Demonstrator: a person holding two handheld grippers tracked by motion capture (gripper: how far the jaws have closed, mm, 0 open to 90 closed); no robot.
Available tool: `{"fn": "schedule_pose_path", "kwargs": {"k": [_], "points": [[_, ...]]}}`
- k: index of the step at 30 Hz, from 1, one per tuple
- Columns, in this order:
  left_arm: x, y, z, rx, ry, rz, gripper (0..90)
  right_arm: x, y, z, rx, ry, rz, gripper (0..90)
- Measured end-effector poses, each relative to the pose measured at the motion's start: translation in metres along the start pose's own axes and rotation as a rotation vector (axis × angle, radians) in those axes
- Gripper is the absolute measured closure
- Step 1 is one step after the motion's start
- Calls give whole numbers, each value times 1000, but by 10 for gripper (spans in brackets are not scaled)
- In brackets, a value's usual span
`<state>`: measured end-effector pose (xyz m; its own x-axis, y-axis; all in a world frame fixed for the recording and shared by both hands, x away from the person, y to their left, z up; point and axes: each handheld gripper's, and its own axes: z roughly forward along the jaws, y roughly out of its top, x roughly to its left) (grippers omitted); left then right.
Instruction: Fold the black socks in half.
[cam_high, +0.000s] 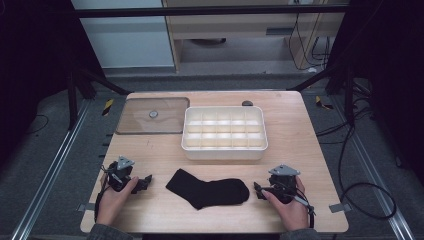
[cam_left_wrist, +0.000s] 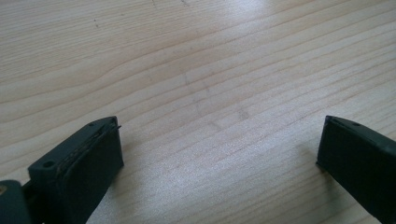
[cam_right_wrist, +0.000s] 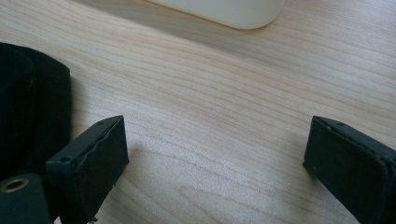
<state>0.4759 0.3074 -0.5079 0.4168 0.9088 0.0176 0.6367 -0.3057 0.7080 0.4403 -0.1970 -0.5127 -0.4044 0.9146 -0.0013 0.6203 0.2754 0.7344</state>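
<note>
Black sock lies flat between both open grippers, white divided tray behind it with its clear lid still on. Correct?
Not quite: the clear lid is off, lying on the table left of the white divided tray, as the high view shows. The black sock does lie between the two open grippers.

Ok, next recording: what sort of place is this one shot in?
Most likely a lab or workshop set up for recording handling work, not a home. A wooden table stands inside a metal rail frame on grey carpet, cables trail across the floor, and a person's hands hold a left tool and right tool.
</note>
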Motion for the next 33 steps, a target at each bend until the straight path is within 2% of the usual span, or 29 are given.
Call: {"fn": "schedule_pose_path", "kwargs": {"k": [6,7,9,11,13,15,16,17,19,20,21,22,24,26,29,31,33], "points": [[-3,2,-2,23,-18,0,4,1,1,1,-1,-4,6,64],[-3,2,-4,16,-32,-11,40,1,0,0,0,-6,10,64],[-5,2,-7,10,-54,-15,45,2,0,-1,0,-6,17,64],[-8,3,-10,4,-61,-5,46,2,-1,-1,-2,-9,11,64],[-13,5,-15,-13,-86,9,46,2,0,-1,1,-6,19,68],[-19,9,-20,-29,-108,18,46,2,0,-2,0,-14,12,98],[-22,10,-21,-42,-123,11,49,2,-2,-4,-6,-11,22,147],[-23,11,-22,-48,-134,14,49,2,-2,-4,-6,-11,22,147],[-29,13,-23,-46,-154,26,53,2,-2,-8,-2,-15,15,232],[-31,13,-23,-43,-157,32,55,2,-2,-10,4,-5,19,275],[-35,14,-25,-45,-168,42,60,3,0,-14,4,33,39,337],[-37,14,-26,-51,-179,44,66,4,1,-16,-4,42,36,374],[-39,14,-27,-52,-183,48,67,7,2,-19,-15,55,39,395],[-46,14,-29,-53,-195,70,76,14,4,-25,-45,90,39,473],[-55,15,-29,-50,-209,99,79,22,7,-28,-46,124,23,537],[-61,16,-28,-48,-215,119,98,32,12,-25,-43,174,9,576],[-66,17,-28,-49,-216,130,106,34,13,-26,-46,186,11,582]]}}
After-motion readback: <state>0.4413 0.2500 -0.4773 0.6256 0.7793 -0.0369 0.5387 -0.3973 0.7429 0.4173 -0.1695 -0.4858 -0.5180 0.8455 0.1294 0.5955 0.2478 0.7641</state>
